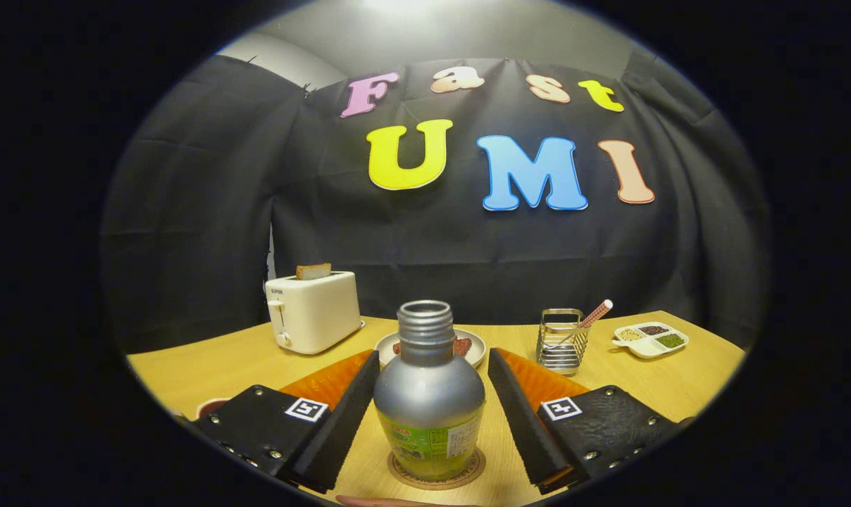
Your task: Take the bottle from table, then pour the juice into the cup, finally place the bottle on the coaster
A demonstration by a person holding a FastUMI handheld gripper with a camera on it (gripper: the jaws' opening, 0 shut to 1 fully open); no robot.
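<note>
- Where the view begins, the tongs stand wide apart, one finger on each side of the bottle; a gap shows between each finger and the bottle's sides, so neither presses on it.
- Between the fingers, the bottle stands upright on a round coaster, which lies flat on the wooden counter. Its long axis runs straight up and down, with the open threaded neck pointing up and no cap on it. Its upper body is grey metal, and a green label wraps the lower part.
- Near the left finger, a small part of a dark round rim shows on the counter; what it is cannot be told.
- Just beyond the bottle's neck sits a pale plate with reddish-brown food on it, partly hidden by the neck.
- To the right of the plate stands a wire holder with a stick leaning out of it toward the right.
- Further right lies a white divided dish with small heaps of dark, pale and green bits in its sections.
- On the far left of the counter stands a cream toaster, with a slice of toast sticking up from its slot.
- Behind everything hangs the booth's black cloth wall.
</note>
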